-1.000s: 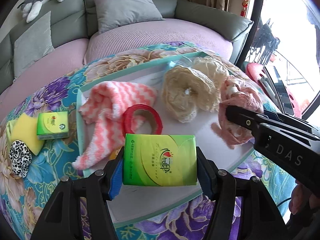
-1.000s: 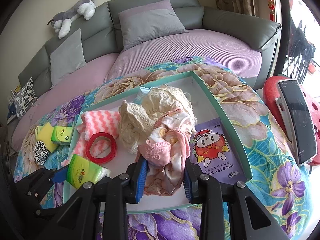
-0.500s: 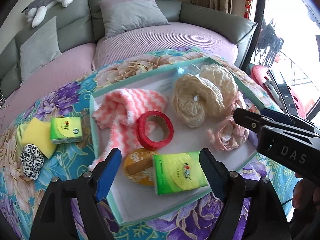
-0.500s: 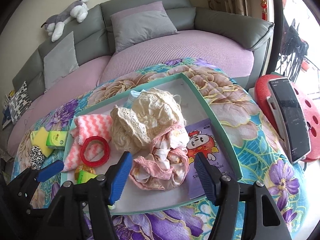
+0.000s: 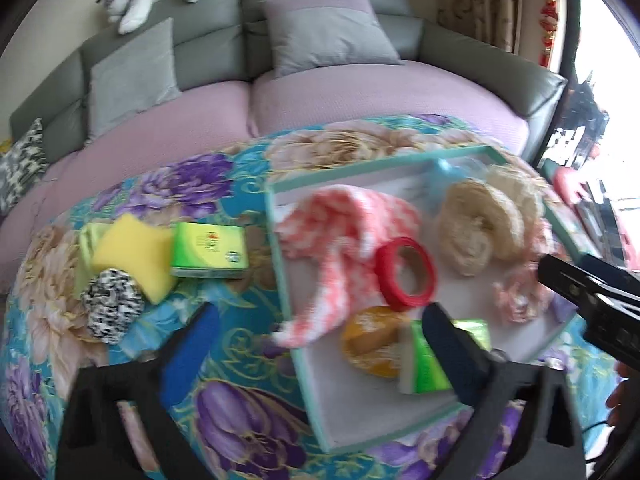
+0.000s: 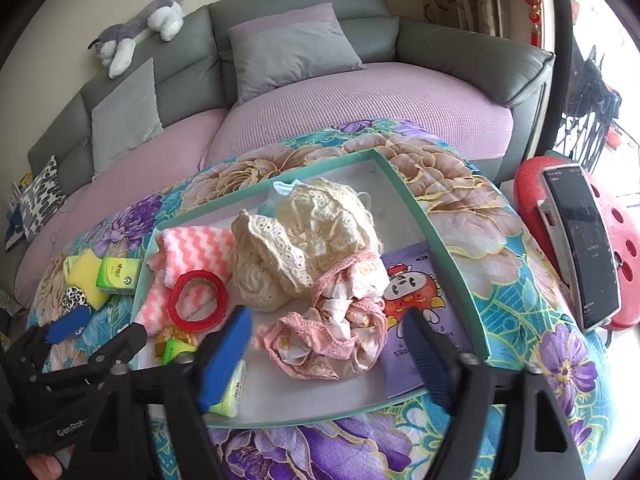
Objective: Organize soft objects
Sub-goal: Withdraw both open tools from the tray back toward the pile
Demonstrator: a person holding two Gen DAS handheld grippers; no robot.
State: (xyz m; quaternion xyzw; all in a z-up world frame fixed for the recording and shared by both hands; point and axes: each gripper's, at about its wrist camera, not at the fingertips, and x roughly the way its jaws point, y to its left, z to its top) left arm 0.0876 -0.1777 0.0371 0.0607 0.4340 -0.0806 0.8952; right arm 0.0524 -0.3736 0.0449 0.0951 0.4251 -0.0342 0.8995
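Observation:
A teal-rimmed white tray (image 6: 448, 248) on the floral table holds a pink zigzag cloth (image 5: 344, 224), a red tape ring (image 5: 406, 272), cream lace fabric (image 6: 304, 240), pink lace garments (image 6: 340, 332), a green tissue pack (image 5: 432, 364), a yellow packet (image 5: 372, 340) and a purple wipes pack (image 6: 416, 304). My left gripper (image 5: 320, 344) is open and empty over the tray's left edge. My right gripper (image 6: 328, 348) is open and empty just before the pink garments. Left of the tray lie a second green tissue pack (image 5: 208, 250), a yellow sponge (image 5: 132, 248) and a leopard scrunchie (image 5: 112, 306).
A grey and pink sofa (image 6: 360, 92) with cushions and a plush dog (image 6: 136, 28) curves behind the table. A red stool (image 6: 616, 248) carrying a phone (image 6: 580, 240) stands at the right. The right gripper shows in the left wrist view (image 5: 592, 292).
Both grippers opened and let go: the green tissue pack and the pink garments now lie in the tray. The left gripper has since swung left; the right one backed away slightly.

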